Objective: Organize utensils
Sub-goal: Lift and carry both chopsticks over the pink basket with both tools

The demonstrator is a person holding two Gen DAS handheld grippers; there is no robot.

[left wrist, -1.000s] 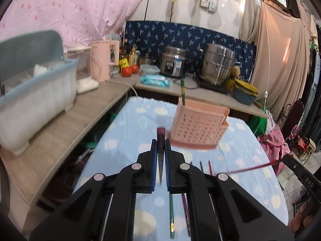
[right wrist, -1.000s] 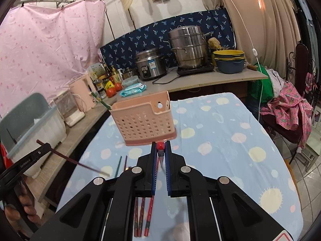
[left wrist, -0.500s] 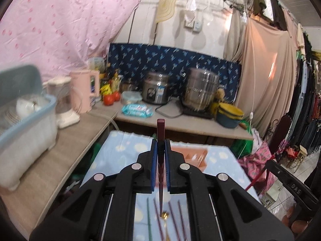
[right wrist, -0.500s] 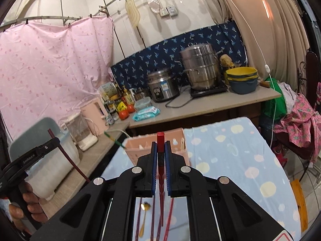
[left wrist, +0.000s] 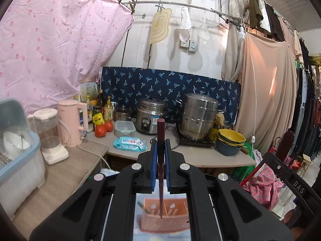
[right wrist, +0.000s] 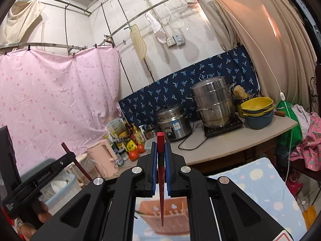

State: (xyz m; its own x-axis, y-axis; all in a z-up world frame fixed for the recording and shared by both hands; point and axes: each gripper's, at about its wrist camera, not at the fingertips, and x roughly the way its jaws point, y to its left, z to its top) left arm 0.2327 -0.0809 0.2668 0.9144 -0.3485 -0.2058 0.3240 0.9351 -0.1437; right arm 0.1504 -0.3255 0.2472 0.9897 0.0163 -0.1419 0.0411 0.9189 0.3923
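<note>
My left gripper is shut on a dark maroon chopstick. The chopstick stands upright, its tip just above the pink perforated utensil basket, seen below between the jaws. My right gripper is shut on a red chopstick, also upright, its tip over the same basket. A green chopstick leans at the basket's left end. The left gripper with its maroon chopstick shows at the left of the right wrist view. The right gripper's body shows at the right of the left wrist view.
The table has a blue spotted cloth. Behind it a counter holds a rice cooker, steamer pot, stacked bowls, wipes pack, tomatoes, bottles and a pink kettle. A dish rack stands at the left.
Both grippers have risen and tilted upward, each turning its chopstick from flat to upright over the pink basket. The loose utensils on the cloth have dropped out of view.
</note>
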